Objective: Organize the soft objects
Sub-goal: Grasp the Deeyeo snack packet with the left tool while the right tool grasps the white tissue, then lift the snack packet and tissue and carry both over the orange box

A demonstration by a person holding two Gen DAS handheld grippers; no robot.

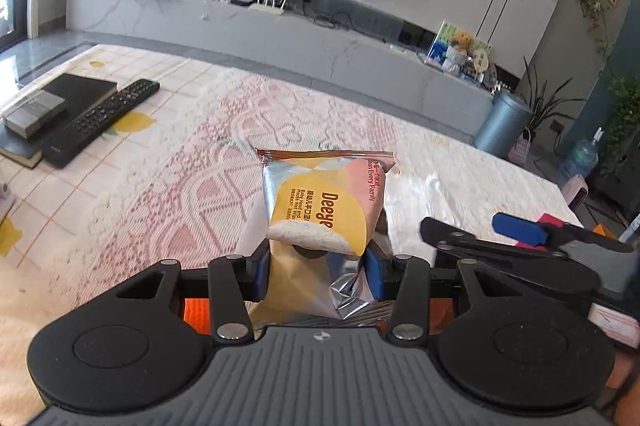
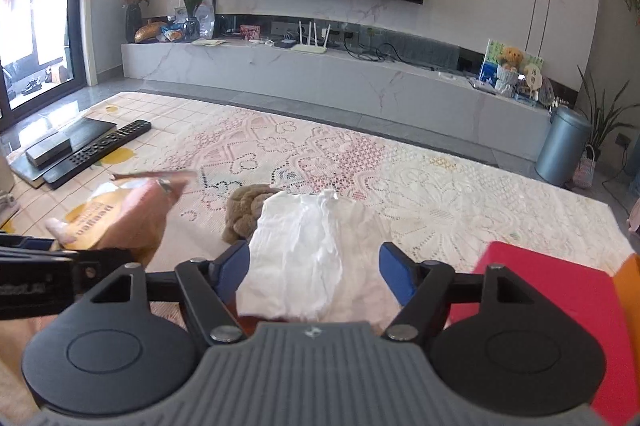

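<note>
A yellow and pink pack of wet wipes [image 1: 324, 202] stands upright between the blue pads of my left gripper [image 1: 318, 260], which is shut on its crumpled lower end and holds it above the lace tablecloth. The right wrist view shows the same pack [image 2: 120, 214] off to the left, blurred. My right gripper [image 2: 316, 258] is open around a crumpled white cloth [image 2: 304, 250] lying on the table. Its left pad sits at the cloth's edge and its right pad stands apart. A brown plush thing [image 2: 244, 210] lies just behind the cloth, partly hidden by it.
A red box [image 2: 540, 290] sits close to the right of my right gripper. A black remote [image 1: 104, 114], a dark book and a small grey box [image 1: 34, 114] lie at the table's far left. The lace tablecloth [image 2: 440, 194] stretches ahead.
</note>
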